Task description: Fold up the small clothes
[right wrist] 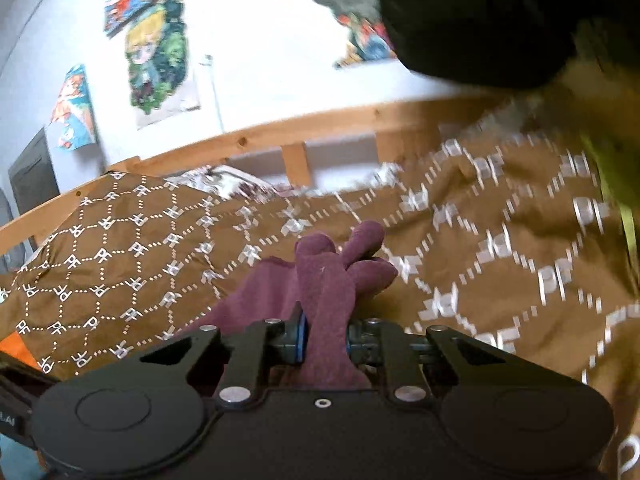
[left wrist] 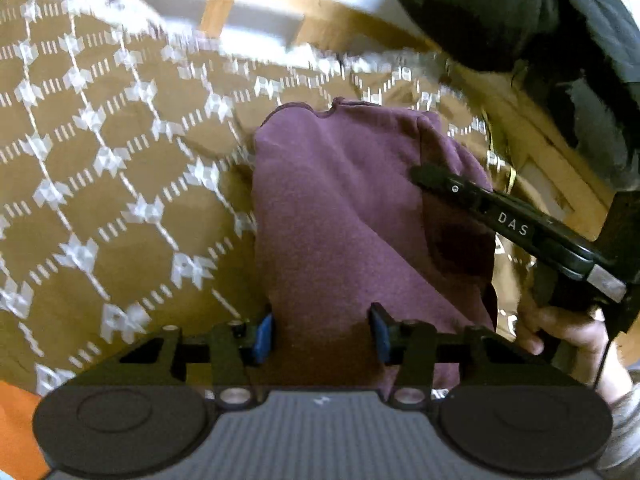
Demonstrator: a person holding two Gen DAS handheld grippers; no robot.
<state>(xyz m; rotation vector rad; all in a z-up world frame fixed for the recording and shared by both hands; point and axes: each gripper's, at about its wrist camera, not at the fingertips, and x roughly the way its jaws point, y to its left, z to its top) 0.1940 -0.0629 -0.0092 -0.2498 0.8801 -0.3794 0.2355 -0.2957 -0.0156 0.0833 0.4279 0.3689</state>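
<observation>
A small maroon garment lies on a brown bedspread with a white pattern. In the left wrist view my left gripper has its blue-padded jaws apart, with the near end of the garment between them. My right gripper comes in from the right and its closed black fingers pinch the garment's right edge. In the right wrist view my right gripper is shut on a bunched fold of the maroon garment, which sticks up past the pads.
A wooden bed rail runs along the far side of the bedspread, with posters on the white wall behind. A dark bulky cloth hangs at the upper right. An orange patch shows at the lower left.
</observation>
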